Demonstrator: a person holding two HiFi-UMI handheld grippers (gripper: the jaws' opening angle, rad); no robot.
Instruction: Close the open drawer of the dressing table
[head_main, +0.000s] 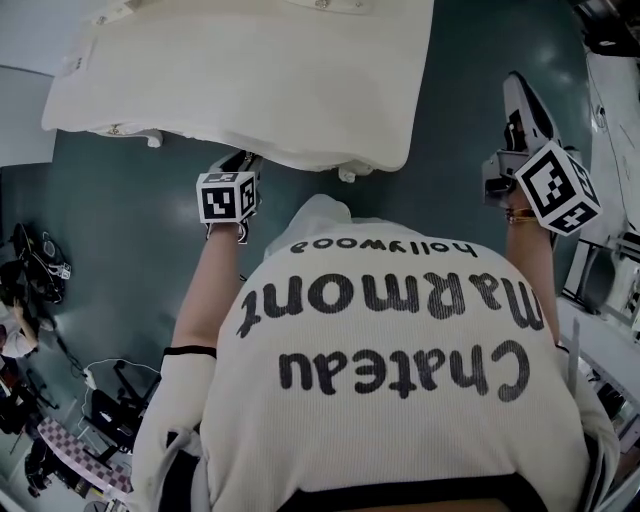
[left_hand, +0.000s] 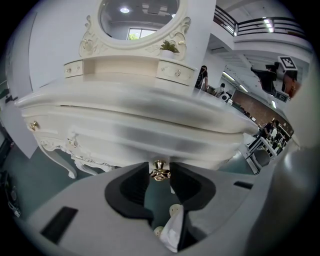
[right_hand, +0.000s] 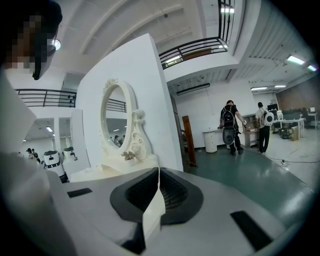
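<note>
The white dressing table (head_main: 250, 70) fills the top of the head view, with its oval mirror (left_hand: 140, 17) showing in the left gripper view. My left gripper (left_hand: 160, 172) is at the table's front, jaws closed on the small brass knob (left_hand: 160, 171) of the curved drawer front (left_hand: 150, 137). From above, the left gripper (head_main: 240, 165) reaches under the table's front edge. How far the drawer stands out I cannot tell. My right gripper (head_main: 518, 88) is held up to the right, away from the table, shut (right_hand: 156, 180) with nothing in it.
A white partition wall (right_hand: 145, 90) stands behind the mirror (right_hand: 116, 120). Two people (right_hand: 230, 127) stand far off on the green floor (right_hand: 250, 170). Dark equipment (head_main: 40, 265) sits on the floor at the left, and a white rack (head_main: 610, 290) at the right.
</note>
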